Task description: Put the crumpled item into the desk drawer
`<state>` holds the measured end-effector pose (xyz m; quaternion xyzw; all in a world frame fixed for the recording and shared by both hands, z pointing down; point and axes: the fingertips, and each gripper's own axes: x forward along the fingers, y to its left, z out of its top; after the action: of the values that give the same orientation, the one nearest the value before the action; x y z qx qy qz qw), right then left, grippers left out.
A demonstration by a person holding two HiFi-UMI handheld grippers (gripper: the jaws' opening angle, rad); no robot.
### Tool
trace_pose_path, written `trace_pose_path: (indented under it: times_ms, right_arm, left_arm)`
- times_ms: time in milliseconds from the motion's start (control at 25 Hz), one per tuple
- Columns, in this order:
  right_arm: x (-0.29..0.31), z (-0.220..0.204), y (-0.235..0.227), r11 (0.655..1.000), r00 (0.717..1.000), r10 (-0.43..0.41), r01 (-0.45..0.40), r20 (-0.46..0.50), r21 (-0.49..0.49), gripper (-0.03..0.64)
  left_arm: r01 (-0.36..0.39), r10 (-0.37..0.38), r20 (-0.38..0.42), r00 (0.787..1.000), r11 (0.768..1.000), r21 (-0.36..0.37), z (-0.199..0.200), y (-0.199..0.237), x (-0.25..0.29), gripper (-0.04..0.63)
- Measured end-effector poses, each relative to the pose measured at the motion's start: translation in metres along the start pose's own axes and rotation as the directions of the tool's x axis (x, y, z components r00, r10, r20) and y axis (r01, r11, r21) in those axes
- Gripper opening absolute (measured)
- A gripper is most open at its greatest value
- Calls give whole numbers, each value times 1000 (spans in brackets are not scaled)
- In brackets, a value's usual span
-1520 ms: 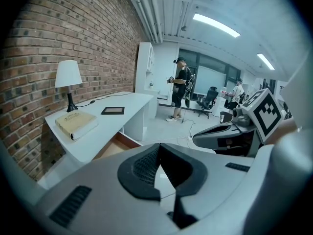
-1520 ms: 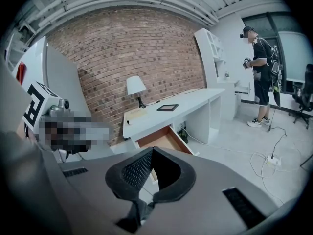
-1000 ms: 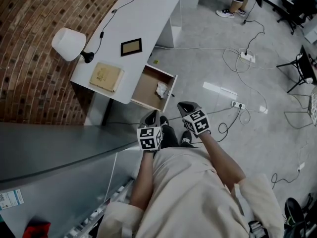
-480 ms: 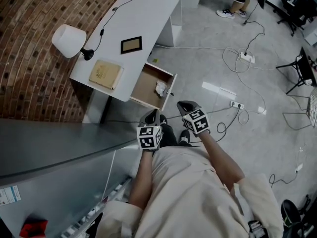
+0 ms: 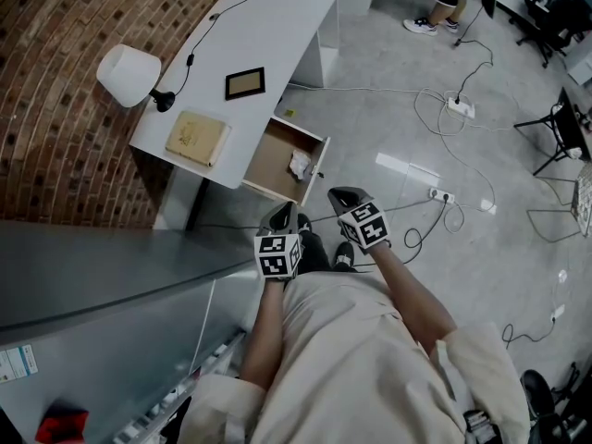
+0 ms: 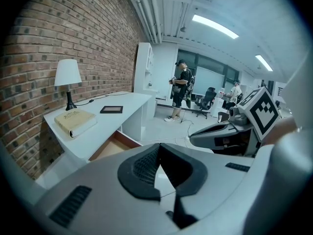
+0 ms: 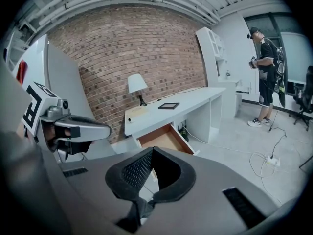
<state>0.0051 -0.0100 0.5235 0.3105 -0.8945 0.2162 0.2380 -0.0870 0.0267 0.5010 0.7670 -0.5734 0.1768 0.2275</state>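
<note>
head view, looking steeply down: a person in light clothes stands on a grey floor [image 5: 388,128] and holds a gripper in each hand, close to the body. a white table [image 5: 277,26] runs along a brick wall [image 5: 55,109], well apart from both grippers. its drawer [image 5: 271,163] is pulled out, and the crumpled white item [image 5: 301,165] lies inside it, near the front right corner.

on the table top a white lamp [image 5: 128,75] stands at the near end, with a tan book [image 5: 197,140] just beside it and a small dark picture frame [image 5: 245,84] further along. cables [image 5: 462,188] trail over the floor to the right of the table. a second person's legs and shoes [image 5: 433,18] show at the far edge.

the left gripper [image 5: 285,216] points toward the drawer with its jaws pressed together and nothing between them. the right gripper [image 5: 344,196] sits just beside it, jaws also pressed together and empty. neither gripper touches the drawer or the crumpled item.
</note>
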Motion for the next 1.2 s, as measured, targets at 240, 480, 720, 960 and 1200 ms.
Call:
trace_pose_path:
  times_ms: [240,480,720,960,1200]
  right_arm:
    - [2,-2,4,1000,1000,6,-6,-6,-6,25]
    - [1,-4,5,1000,1000,11,-12,-13,-12,25]
    - [-1,-7,2,1000,1000,2,-2,-19,-14,25]
    - [-2,-6,3,1000,1000,4,-4,-19,-18,25]
    - [0,-5,5,1000,1000,6,-7,-19,-23,25]
  left_arm:
    - [2,-2,-4,1000,1000,-1,-3,1,-2,17]
    - [-8,8,8,1000,1000,-13,-2,4,-3,17]
    - [-5,5,8,1000,1000,-18,-4,2,-3,17]
    - [-6,6,8,1000,1000,-18,-5,2,-5,17]
    - [-10,10,10,1000,1000,-22,-6,5,-6,17]
